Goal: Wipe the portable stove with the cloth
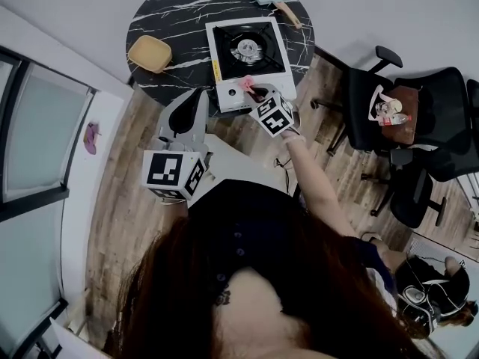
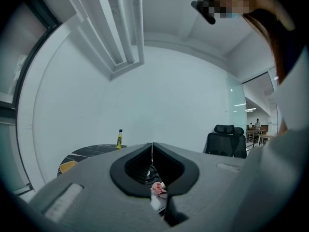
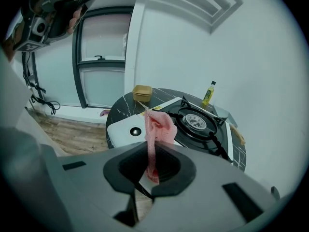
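- A round black marble table (image 1: 172, 13) stands against a white wall on a wooden floor (image 1: 120, 200), with a dark-framed window at the far left.
- A shallow yellow bowl (image 1: 150, 53) sits on the left side of the table, apart from the stove.
- The left gripper (image 1: 196, 96) is held off the near edge of the table, left of the stove. In its own view its jaws are pressed together at the tips with nothing between them.
- The portable stove (image 1: 228, 54), white with a black top and a round burner in the middle, sits at the near right of the table.
- The cloth (image 1: 245, 84), pink and bunched, is over the stove's front edge, where the black top meets the white knob panel. Whether it touches the surface cannot be told.
- The right gripper (image 1: 258, 96) pinches the cloth; in the right gripper view the fabric rises from between the clamped jaws.
- A small yellow bottle (image 3: 208, 94) stands at the table's far edge behind the stove.
- Black office chairs (image 1: 426, 103) stand on the floor to the right.
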{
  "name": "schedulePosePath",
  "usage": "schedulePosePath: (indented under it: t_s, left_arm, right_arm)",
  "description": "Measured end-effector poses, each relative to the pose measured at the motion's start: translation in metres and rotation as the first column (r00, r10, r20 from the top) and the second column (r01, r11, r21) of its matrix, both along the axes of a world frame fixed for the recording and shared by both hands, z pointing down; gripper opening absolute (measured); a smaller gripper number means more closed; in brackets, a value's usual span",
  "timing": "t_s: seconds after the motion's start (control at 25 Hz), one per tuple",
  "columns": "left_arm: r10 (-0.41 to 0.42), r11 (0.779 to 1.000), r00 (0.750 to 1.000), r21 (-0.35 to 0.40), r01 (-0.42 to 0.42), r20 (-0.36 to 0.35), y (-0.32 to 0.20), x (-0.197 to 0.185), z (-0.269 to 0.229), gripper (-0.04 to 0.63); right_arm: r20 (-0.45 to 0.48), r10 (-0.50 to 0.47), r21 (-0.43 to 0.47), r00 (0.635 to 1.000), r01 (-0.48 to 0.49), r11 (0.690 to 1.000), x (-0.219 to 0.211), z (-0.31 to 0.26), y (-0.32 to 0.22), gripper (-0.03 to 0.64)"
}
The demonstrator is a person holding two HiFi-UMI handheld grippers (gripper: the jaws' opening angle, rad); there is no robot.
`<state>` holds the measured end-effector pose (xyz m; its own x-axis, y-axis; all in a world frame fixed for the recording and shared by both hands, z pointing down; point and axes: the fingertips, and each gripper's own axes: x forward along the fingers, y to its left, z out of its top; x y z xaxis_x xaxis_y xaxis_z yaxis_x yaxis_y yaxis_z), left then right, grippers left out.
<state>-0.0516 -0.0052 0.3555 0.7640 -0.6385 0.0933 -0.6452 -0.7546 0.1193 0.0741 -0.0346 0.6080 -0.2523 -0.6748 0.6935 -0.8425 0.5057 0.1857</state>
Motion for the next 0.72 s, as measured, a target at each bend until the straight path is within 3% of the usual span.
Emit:
schedulePosePath:
  t_s: [0.24,0.72]
  left_arm:
    - [-0.031,1.0,0.999,0.003,0.031,0.009,-0.001,-0.013,0.001,0.015]
    - [-0.027,1.0,0.999,0.007,0.027,0.021,-0.014,-0.027,0.001,0.015]
  right_arm:
    - [-0.01,-0.04,0.0,0.999,0.04,0.999,-0.013,0.0,-0.001,0.032]
    - [0.087,0.005,-0.002,0.996,-0.005,1.0,-0.047,0.001,-0.006,0.034]
